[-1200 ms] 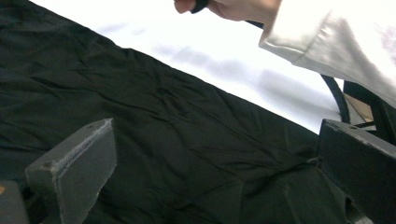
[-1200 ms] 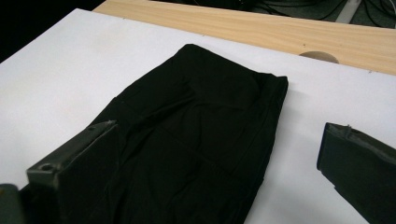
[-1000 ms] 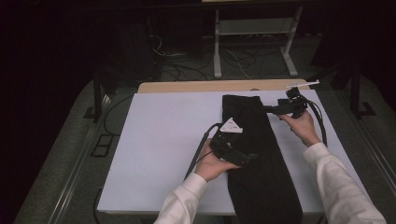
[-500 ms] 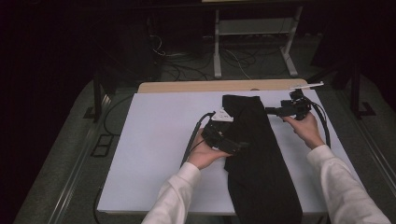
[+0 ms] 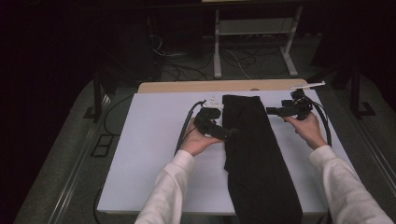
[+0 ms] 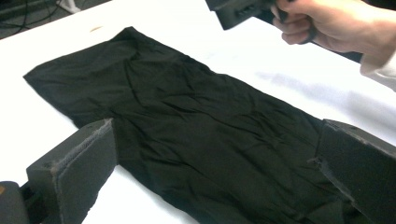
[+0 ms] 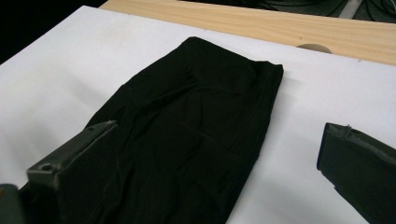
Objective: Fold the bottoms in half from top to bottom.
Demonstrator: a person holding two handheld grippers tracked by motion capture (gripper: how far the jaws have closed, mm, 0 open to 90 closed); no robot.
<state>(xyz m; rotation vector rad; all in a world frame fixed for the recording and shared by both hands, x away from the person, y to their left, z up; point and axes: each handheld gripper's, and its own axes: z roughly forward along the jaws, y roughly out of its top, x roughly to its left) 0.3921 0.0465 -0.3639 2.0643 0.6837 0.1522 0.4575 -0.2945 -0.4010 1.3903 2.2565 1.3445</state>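
A: Where does the cloth [image 5: 254, 154] lie?

B: On the white sheet [image 5: 149, 154], folded into a long dark strip. Its long axis runs from the far edge of the sheet toward the person, and its near end hangs over the sheet's near edge.

A: And the grippers, taken from the cloth?

B: One on each side of its far half. The left gripper [image 5: 224, 133] sits at the cloth's left edge, its tip just touching or just over the hem; I cannot tell which. The right gripper [image 5: 275, 111] hovers just beside the right edge, over bare sheet, a little farther up the strip.

A: Jaws?

B: Both sets stand wide apart, nothing between them. In the left gripper view the cloth [image 6: 196, 140] spreads out ahead between the two jaws, with the right hand [image 6: 327, 23] beyond it. In the right gripper view the strip's far end [image 7: 210, 93] lies ahead and to the left.

A: So which is nearer?

B: The left, I'd judge. Each would have to close in crosswise to the strip to take its edge.
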